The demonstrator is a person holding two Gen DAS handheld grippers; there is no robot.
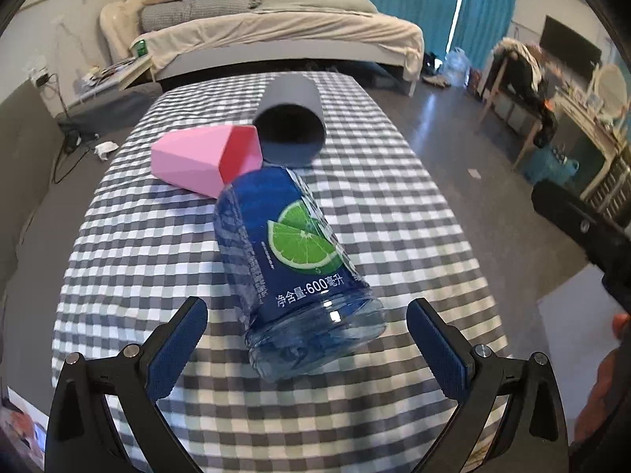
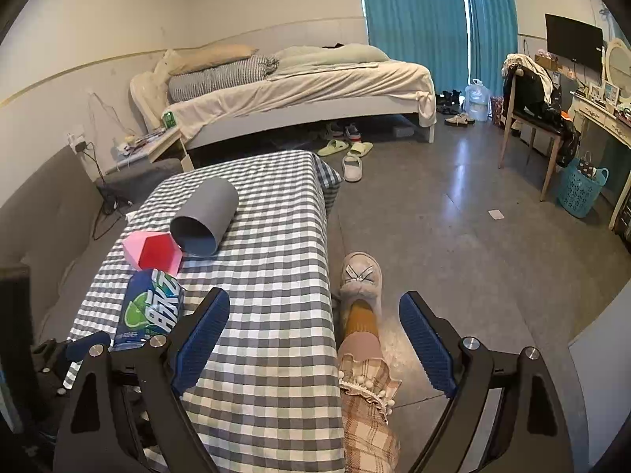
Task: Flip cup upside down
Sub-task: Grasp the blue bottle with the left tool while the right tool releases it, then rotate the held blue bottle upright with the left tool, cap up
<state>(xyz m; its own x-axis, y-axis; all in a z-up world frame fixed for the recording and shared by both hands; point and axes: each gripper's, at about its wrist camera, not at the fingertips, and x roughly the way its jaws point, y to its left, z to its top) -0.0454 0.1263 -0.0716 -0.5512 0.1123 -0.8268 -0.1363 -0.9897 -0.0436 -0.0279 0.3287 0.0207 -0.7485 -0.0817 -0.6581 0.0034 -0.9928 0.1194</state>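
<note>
A grey cup [image 1: 291, 118] [image 2: 206, 216] lies on its side on the checked table [image 1: 394, 205] [image 2: 276, 244], its mouth toward me. A pink faceted cup [image 1: 205, 159] [image 2: 152, 254] with a red inside lies beside it, also on its side. A blue cut bottle with a lime label [image 1: 299, 272] [image 2: 152, 307] lies nearest, its open end between my left gripper's [image 1: 307, 335] fingers. That gripper is open and just short of the bottle. My right gripper [image 2: 315, 327] is open over the table's right edge, holding nothing.
A person's slippered foot and checked trouser leg [image 2: 361, 315] stand by the table's right side. A bed [image 2: 299, 90], slippers [image 2: 347, 153], a chair [image 2: 532, 118], a blue basket [image 2: 581, 189] and a dresser lie beyond on the grey floor.
</note>
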